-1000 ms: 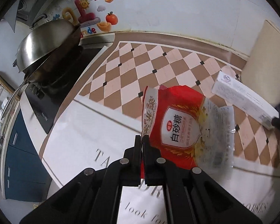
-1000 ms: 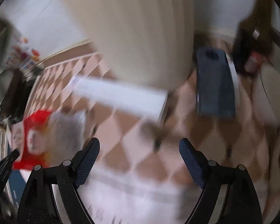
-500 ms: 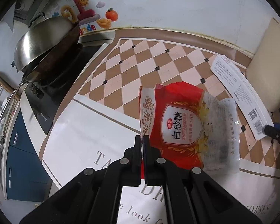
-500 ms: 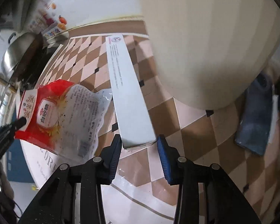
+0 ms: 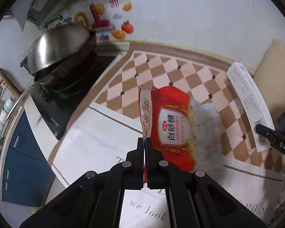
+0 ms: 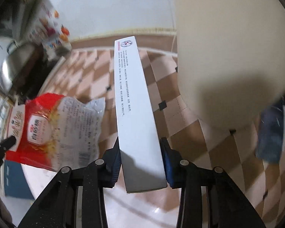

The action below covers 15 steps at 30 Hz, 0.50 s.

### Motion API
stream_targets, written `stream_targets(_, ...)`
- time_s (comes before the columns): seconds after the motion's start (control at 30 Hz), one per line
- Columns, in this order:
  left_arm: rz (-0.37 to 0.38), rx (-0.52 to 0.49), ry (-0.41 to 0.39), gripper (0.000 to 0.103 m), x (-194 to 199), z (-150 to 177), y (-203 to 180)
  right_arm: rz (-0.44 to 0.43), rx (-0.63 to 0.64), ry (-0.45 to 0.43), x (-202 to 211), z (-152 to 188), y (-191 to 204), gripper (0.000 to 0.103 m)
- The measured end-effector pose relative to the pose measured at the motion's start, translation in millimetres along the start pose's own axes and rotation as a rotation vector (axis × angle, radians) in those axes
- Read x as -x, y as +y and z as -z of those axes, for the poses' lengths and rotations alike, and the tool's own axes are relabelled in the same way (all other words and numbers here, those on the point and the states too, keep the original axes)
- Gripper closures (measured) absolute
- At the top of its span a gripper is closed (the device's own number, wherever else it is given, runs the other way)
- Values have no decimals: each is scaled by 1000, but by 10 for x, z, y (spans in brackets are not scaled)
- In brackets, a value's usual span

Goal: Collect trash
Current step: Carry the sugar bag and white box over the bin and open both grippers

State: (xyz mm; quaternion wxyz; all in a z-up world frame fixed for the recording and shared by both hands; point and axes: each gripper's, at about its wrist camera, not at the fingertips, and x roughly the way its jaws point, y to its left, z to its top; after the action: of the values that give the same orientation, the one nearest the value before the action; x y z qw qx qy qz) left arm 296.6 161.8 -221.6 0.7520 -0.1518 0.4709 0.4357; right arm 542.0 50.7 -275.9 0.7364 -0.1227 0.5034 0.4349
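My left gripper (image 5: 144, 142) is shut on the edge of a red and clear sugar bag (image 5: 172, 125) and holds it lifted above the white counter. The bag also shows in the right wrist view (image 6: 53, 127) at the left. My right gripper (image 6: 140, 152) is shut on a long white box (image 6: 134, 104), which sticks out forward above the checkered tile counter. In the left wrist view the box (image 5: 248, 102) is at the right with a right fingertip (image 5: 264, 131) on it.
A steel wok (image 5: 60, 47) sits on the black stove (image 5: 70, 98) at the left. A beige cutting board (image 6: 228, 47) leans against the wall at the right. A blue cloth (image 6: 271, 136) lies at the far right. The white mat (image 5: 96, 142) with lettering covers the near counter.
My right gripper has closed on the white box and lifted it. My left gripper has raised the sugar bag higher off the counter.
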Motion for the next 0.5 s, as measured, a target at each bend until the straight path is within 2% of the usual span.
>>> stream_targets(0.2, 80, 7, -119, 103, 644, 194, 537, -42, -89, -100, 802, 520, 299, 64)
stream_targets(0.37, 176, -28, -215, 103, 1146, 623, 1103, -55, -126, -132, 1433, 1355, 758, 64)
stream_targets(0.5, 260, -77, -212, 103, 1445, 1081, 1551, -47, -177, -141, 1784, 2152, 1230, 64)
